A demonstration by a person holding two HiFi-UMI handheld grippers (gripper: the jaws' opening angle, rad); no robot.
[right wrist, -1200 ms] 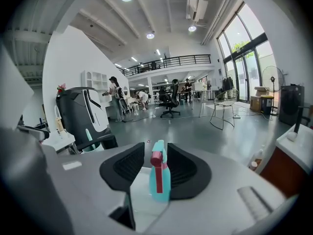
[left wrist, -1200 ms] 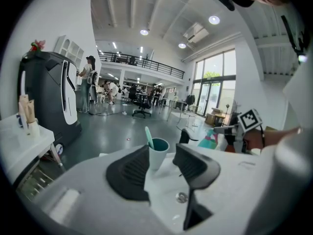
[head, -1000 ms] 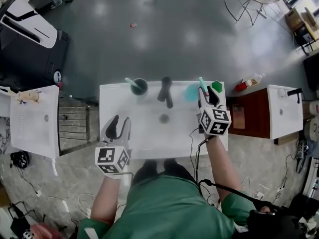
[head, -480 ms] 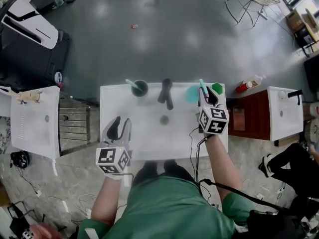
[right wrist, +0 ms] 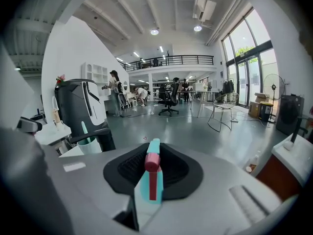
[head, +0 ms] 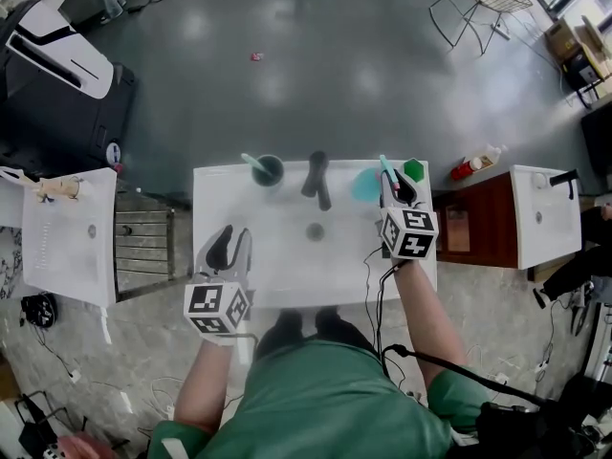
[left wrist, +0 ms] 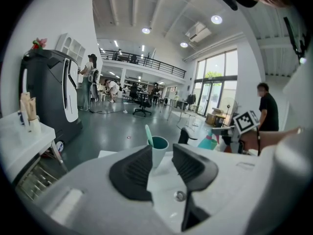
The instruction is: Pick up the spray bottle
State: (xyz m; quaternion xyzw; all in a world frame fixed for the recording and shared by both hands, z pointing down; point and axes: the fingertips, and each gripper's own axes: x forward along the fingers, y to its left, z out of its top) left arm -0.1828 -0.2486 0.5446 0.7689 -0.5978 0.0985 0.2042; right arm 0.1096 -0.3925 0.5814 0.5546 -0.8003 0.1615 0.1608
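Grey hall floor stretches away past the white counter (head: 277, 256) where the person stands. From where I'm watching, the right gripper (head: 396, 187) has just been closing. Its dark pads now sit against either side of the spray bottle (right wrist: 151, 177), a teal one with a pink nozzle, standing upright at the counter's far right corner.

The grip looks high, around the neck under the nozzle. I'd want it squeezed firm, then lifted straight up with the bottle kept vertical, so the body doesn't swing or slip out.

The left gripper (head: 229, 239) has been closing too, but a gap remains between its jaws and nothing is in it. It hangs over the near left edge, well apart from the bottle.

Ahead of the left gripper, and to the right gripper's left past the black faucet (head: 318, 175), a cup (head: 267, 169) holds what looks like a pale green toothbrush (head: 252, 159). Whether the bottle has liquid in it I can't tell.
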